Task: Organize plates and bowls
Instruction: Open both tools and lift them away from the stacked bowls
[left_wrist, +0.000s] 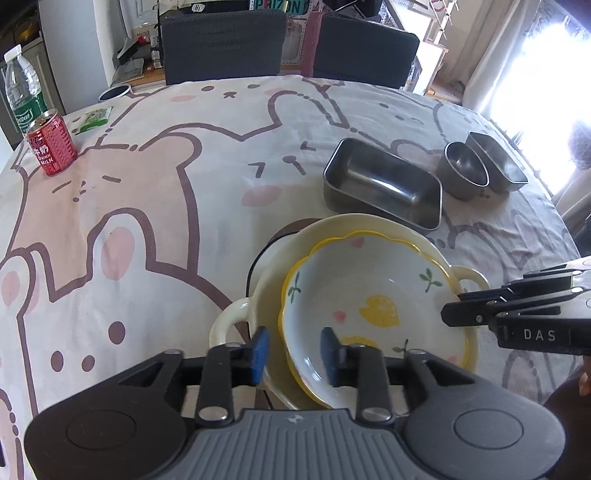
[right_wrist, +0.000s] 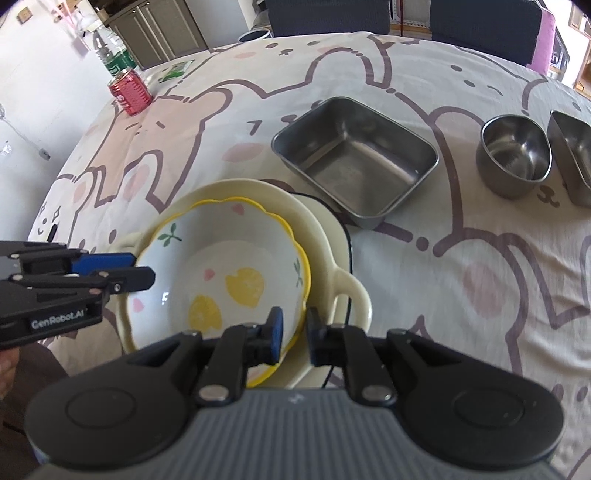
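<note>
So, quick rundown of the table:
Lemon bowl (left_wrist: 373, 306): scalloped yellow rim, lemons and little leaves painted inside, nested in a cream two-handled dish (left_wrist: 236, 321), sitting a bit off-centre in it.
Under that: a dark-edged plate (right_wrist: 341, 225) peeks out below the cream dish, all on the bear-print tablecloth (left_wrist: 147, 206).
Left gripper (left_wrist: 293, 350): jaws parted, straddling the bowl's rim on its side; blue pads (left_wrist: 258, 349) look clear of it, so not clamping.
Right gripper (right_wrist: 293, 332): same deal on the opposite side, narrower gap, rim between the pads, no squeeze that I can see.
Steel stuff: rectangular steel tray (right_wrist: 354, 158) just behind the stack, then a small round steel bowl (right_wrist: 513, 155) beside another steel tray (right_wrist: 572, 155) further off.
Far corner: red milk can (left_wrist: 51, 144), water bottle (left_wrist: 22, 92), green packet (left_wrist: 92, 118), well away from the dishes.
Background: two dark chairs (left_wrist: 221, 44) at the far edge.
</note>
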